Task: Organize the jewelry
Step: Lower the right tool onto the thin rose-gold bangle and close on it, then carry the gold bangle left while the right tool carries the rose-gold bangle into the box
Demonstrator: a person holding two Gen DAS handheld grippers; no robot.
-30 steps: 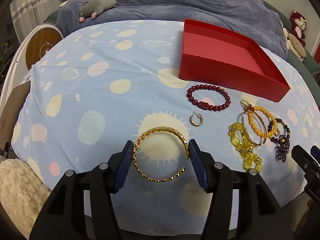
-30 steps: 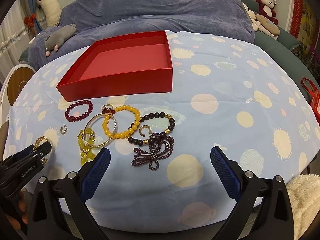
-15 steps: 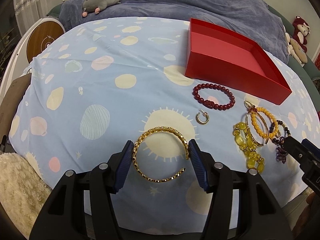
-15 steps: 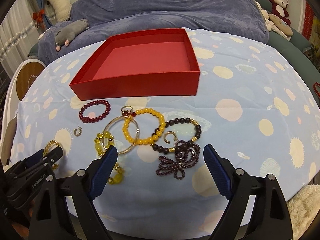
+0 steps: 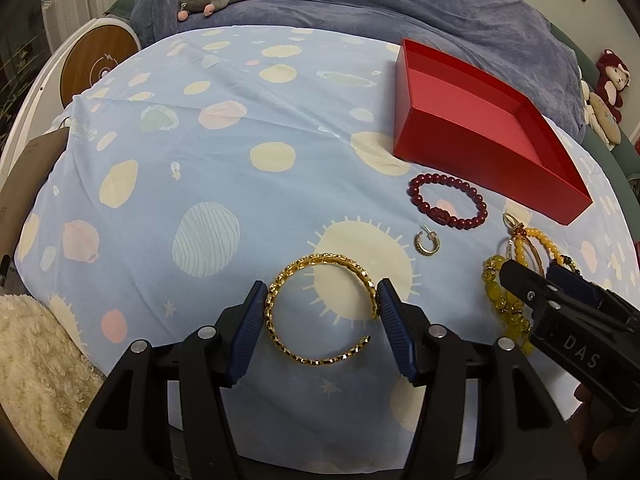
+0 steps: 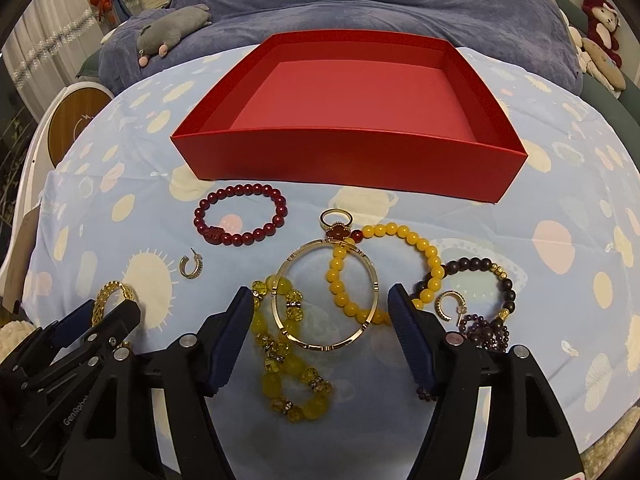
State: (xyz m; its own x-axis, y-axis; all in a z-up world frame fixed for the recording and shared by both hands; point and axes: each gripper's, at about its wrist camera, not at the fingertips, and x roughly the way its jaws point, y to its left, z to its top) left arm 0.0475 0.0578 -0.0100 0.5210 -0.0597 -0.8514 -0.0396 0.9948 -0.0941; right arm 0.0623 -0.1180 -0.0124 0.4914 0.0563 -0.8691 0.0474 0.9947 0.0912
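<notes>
Both grippers look mid-pickup: left gripper (image 5: 322, 308) pinches the open gold chain-link cuff bracelet (image 5: 320, 308); right gripper (image 6: 322, 332) hangs spread around the thin gold bangle (image 6: 326, 294). Next, probably: carry the cuff into the empty red cardboard box (image 6: 352, 152).

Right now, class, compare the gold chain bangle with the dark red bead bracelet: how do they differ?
The gold chain bangle is an open C of metal links; the dark red bead bracelet is a closed loop of round beads. The bangle sits between the left gripper pads; the bracelet lies free beside the red box. Neither is boxed.

Dim, even indoor light; sharp centre, fisheye-bent dark corners.
</notes>
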